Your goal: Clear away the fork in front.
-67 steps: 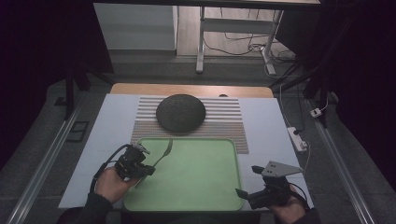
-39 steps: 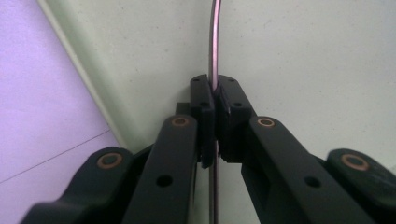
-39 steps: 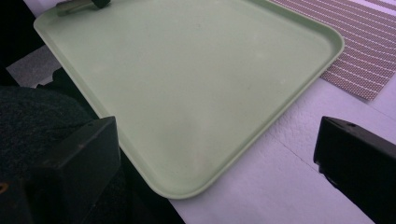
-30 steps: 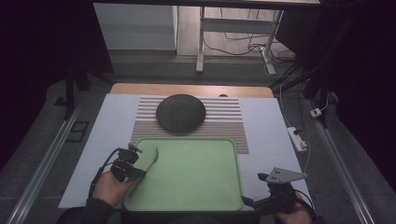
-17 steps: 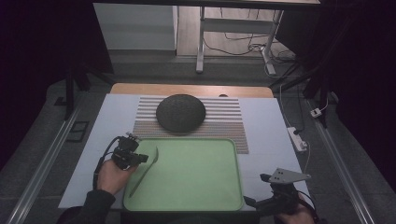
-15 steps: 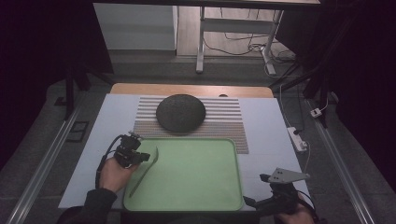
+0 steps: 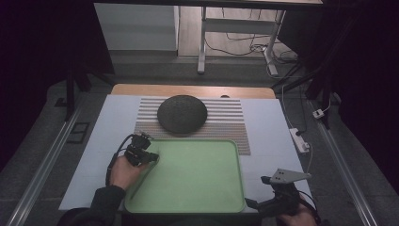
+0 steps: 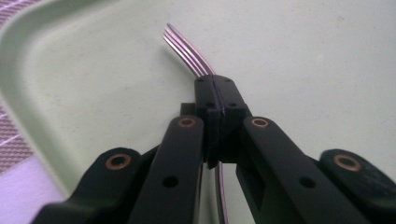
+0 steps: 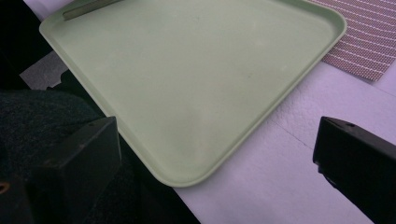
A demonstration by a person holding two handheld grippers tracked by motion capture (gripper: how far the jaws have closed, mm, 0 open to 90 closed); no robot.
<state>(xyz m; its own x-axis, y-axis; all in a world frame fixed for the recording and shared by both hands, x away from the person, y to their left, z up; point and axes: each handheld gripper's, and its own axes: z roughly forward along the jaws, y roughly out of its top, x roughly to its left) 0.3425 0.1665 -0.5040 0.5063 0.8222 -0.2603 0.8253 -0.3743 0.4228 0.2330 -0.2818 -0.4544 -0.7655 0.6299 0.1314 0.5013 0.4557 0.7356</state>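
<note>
The left claw [image 8: 215, 100] is closed tight on a fork [image 8: 187, 51], gripping it just behind the tines, which curve out past the jaw tips above the floor of the green tray [image 8: 303, 56]. In the high view this claw [image 7: 149, 157] sits over the tray's [image 7: 197, 179] near-left part, close to the left rim, with the fork's handle [image 7: 141, 181] slanting back toward the tray's near-left corner; whether the handle end touches the tray I cannot tell. The hand [image 7: 123, 170] holding it lies just outside the tray's left edge.

The right claw [image 7: 254, 205] is spread wide and holds nothing; it sits off the tray's near-right corner, over the white desk [image 7: 101, 136] surface. In the right gripper view its two jaws stand far apart at the bottom corners, with the tray's corner [image 9: 187, 177] between them and the fork handle [image 9: 88, 10] along the tray's far edge.

Beyond the tray's far rim lies a striped mat [image 7: 230, 120], and a dark round dome-shaped object [image 7: 182, 113] rests on it
</note>
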